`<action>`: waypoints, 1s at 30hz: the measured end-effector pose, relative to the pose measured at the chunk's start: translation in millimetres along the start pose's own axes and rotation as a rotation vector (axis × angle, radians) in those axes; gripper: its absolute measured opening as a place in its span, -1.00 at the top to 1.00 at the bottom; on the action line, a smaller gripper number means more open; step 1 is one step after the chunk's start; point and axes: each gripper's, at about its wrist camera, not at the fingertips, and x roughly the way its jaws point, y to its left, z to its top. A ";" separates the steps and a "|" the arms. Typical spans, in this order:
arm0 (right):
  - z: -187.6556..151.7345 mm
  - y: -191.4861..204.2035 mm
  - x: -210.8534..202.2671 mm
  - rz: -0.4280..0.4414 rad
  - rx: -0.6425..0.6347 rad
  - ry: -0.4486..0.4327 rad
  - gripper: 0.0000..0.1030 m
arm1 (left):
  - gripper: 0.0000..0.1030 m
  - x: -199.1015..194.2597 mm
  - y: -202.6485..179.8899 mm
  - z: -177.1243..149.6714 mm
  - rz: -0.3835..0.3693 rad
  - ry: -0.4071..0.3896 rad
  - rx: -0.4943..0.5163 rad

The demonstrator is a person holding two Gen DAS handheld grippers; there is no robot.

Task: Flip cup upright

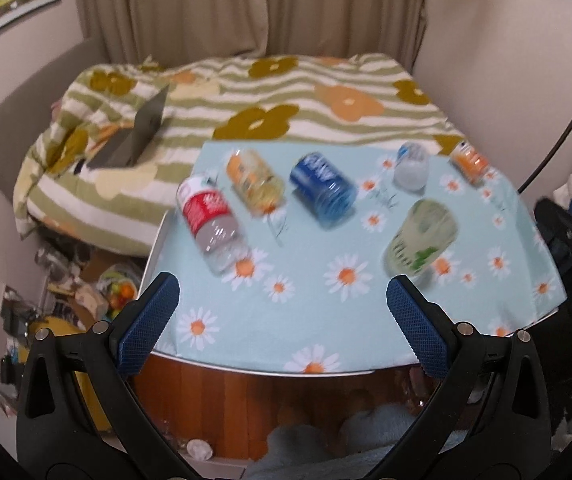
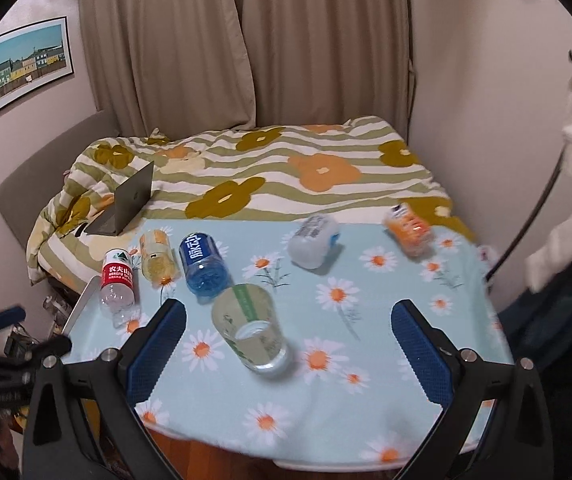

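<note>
A clear glass cup with a green print (image 2: 250, 327) stands upside down on the daisy tablecloth (image 2: 326, 400), its base facing up. It also shows in the left wrist view (image 1: 422, 236), blurred. My right gripper (image 2: 288, 340) is open and empty, its blue pads above the near part of the table, with the cup between the fingers and closer to the left one. My left gripper (image 1: 281, 316) is open and empty at the table's front edge, its right finger just short of the cup.
Several bottles lie on the cloth behind the cup: red-label (image 2: 117, 280), yellow (image 2: 158, 260), blue (image 2: 202, 262), white (image 2: 313, 240) and orange (image 2: 408, 229). A bed with a striped flower duvet (image 2: 286, 168) and a laptop (image 2: 125, 204) lies beyond. Clutter fills the floor at left (image 1: 85, 296).
</note>
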 end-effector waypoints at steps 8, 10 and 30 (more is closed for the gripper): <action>-0.2 -37.8 -44.0 -0.077 0.050 0.060 -0.99 | -1.00 -34.8 -32.1 9.9 0.002 -0.059 0.035; -2.7 -44.1 -46.6 -0.086 0.057 0.068 -0.99 | -1.00 -36.5 -38.6 8.7 0.000 -0.057 0.037; -9.3 -53.3 -49.1 -0.104 0.046 0.077 -0.99 | -1.00 -42.2 -48.0 5.3 0.005 -0.065 0.034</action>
